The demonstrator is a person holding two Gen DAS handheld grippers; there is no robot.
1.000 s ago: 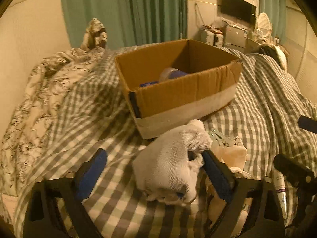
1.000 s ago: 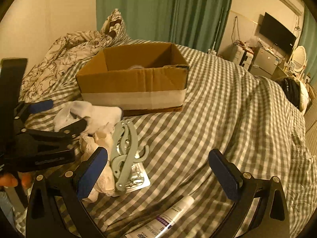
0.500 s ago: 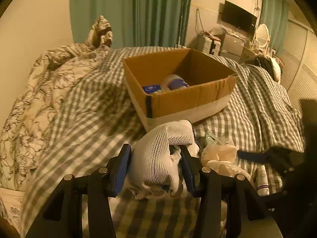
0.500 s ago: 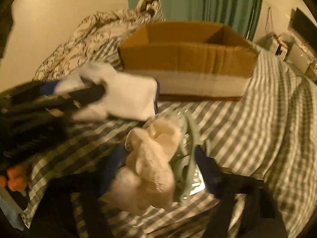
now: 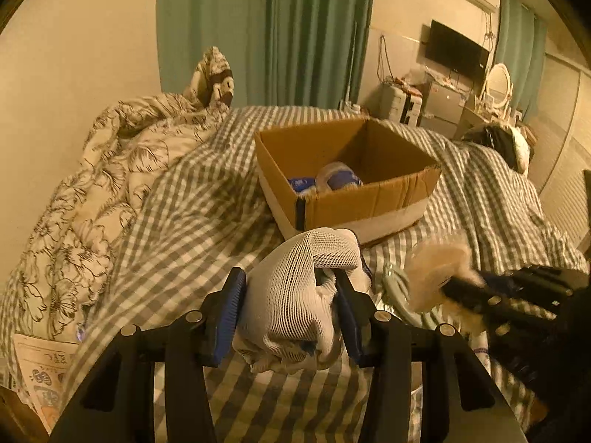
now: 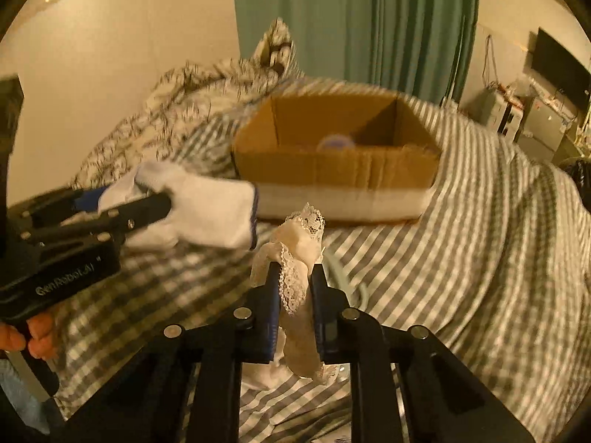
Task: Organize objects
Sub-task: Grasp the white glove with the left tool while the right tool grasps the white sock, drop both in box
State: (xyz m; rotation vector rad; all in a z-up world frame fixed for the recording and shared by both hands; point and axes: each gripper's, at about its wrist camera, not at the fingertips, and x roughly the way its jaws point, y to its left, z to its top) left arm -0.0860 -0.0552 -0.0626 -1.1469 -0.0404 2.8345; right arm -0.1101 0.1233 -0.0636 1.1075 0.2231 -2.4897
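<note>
My left gripper is shut on a white mesh sock and holds it above the checked bedspread, short of the open cardboard box. The sock also shows in the right wrist view, with the left gripper on it. My right gripper is shut on a cream lace-trimmed cloth, lifted off the bed in front of the box. In the left wrist view the cloth is blurred. The box holds a clear blue-labelled container.
A grey-green plastic hanger clip lies on the bedspread between the grippers. A floral duvet is bunched at the left. A printed leaflet lies at the bed's left edge. Green curtains and a TV stand behind.
Both grippers closed, the left on the mesh sock and the right on the lace cloth, and both lifted their items off the bed toward the box.
</note>
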